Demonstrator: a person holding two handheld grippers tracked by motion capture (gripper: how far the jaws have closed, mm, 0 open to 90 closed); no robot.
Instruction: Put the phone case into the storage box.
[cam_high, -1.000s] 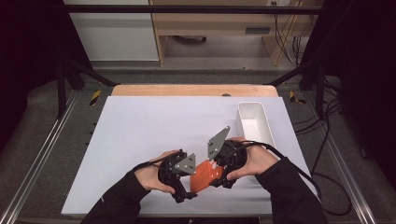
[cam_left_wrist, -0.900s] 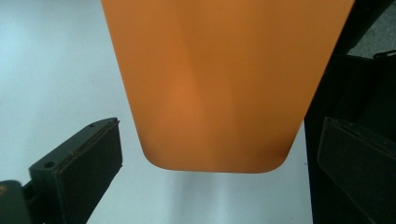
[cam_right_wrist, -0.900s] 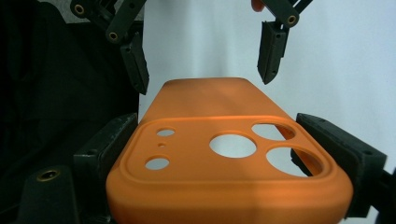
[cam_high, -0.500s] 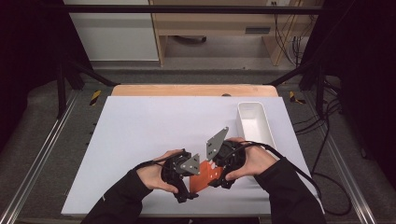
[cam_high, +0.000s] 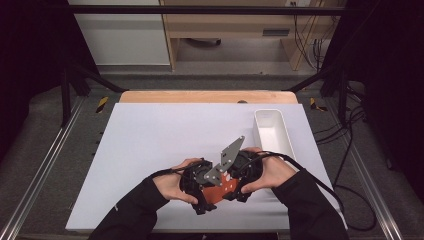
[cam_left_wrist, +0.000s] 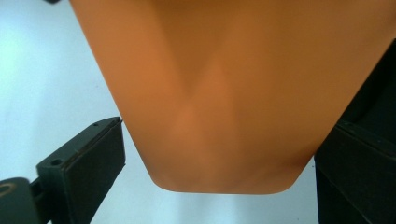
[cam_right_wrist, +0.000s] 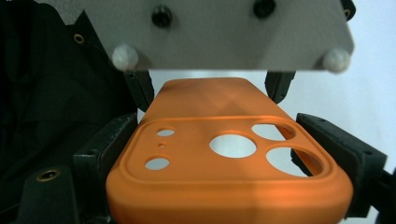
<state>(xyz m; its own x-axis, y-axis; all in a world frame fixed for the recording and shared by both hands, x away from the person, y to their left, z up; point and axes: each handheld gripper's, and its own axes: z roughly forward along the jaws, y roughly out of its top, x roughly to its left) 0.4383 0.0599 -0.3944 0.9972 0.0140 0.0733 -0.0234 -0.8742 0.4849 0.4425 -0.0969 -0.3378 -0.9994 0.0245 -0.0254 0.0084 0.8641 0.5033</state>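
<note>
An orange phone case with camera cut-outs is held just above the white table between both hands. My right gripper is shut on it, its jaws pressing the case's two long sides near the camera end. My left gripper faces it from the other end, with the plain end of the case between its jaws. Those jaws have just been closing, but the left pad still stands off the case's edge. In the right gripper view, the left gripper's grey plate hangs over the case.
A white rectangular tray stands on the table's right side, just beyond the right hand. The white table top stretches out to the left and far side of the hands. A wooden edge borders its far side.
The left gripper has edged a little closer onto the case's end. The right hand and the case have stayed put.
</note>
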